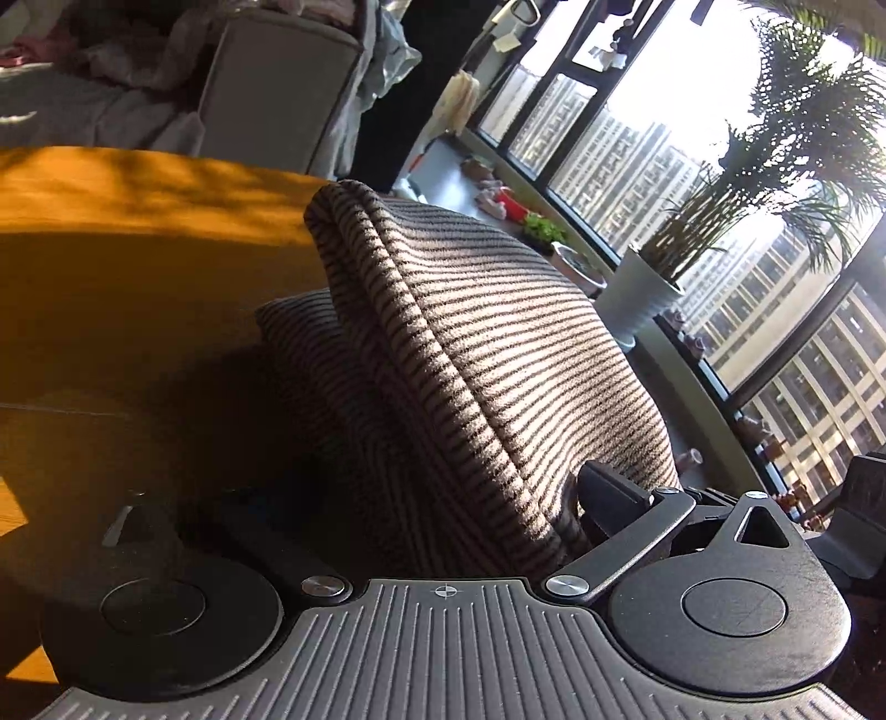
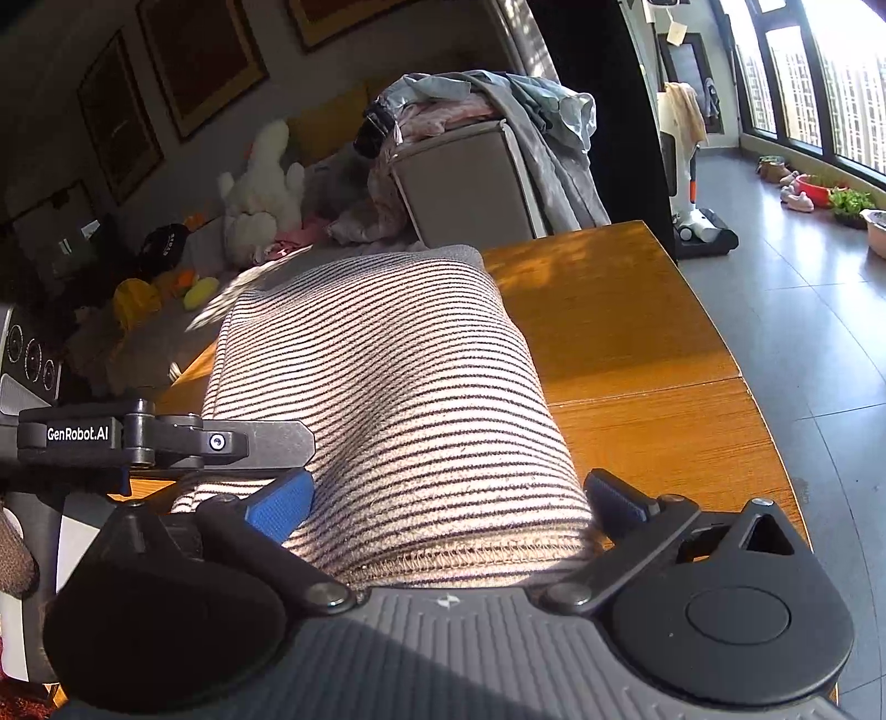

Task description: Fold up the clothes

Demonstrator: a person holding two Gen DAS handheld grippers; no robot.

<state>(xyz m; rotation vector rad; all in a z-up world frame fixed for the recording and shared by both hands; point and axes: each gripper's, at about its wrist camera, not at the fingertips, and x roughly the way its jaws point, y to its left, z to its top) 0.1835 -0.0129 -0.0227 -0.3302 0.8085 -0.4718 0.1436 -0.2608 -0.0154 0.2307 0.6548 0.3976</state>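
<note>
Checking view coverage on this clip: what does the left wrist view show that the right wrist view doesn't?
Only the left wrist view: a potted palm by the sunlit windows and high-rise buildings outside.
Only the right wrist view: a white plush toy, framed pictures, and the left gripper reaching in, jaws wide.
Both: the striped garment between the fingers, the wooden table and a clothes-draped grey box.

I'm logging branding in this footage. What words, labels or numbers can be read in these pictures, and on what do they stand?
"GenRobot.AI": white print on the left gripper, seen from the right wrist view.
White lettering on a black cap on the floor: too small to read.
Paper notes by the window: too blurred to read.
Left wrist view: no readable text.
</note>
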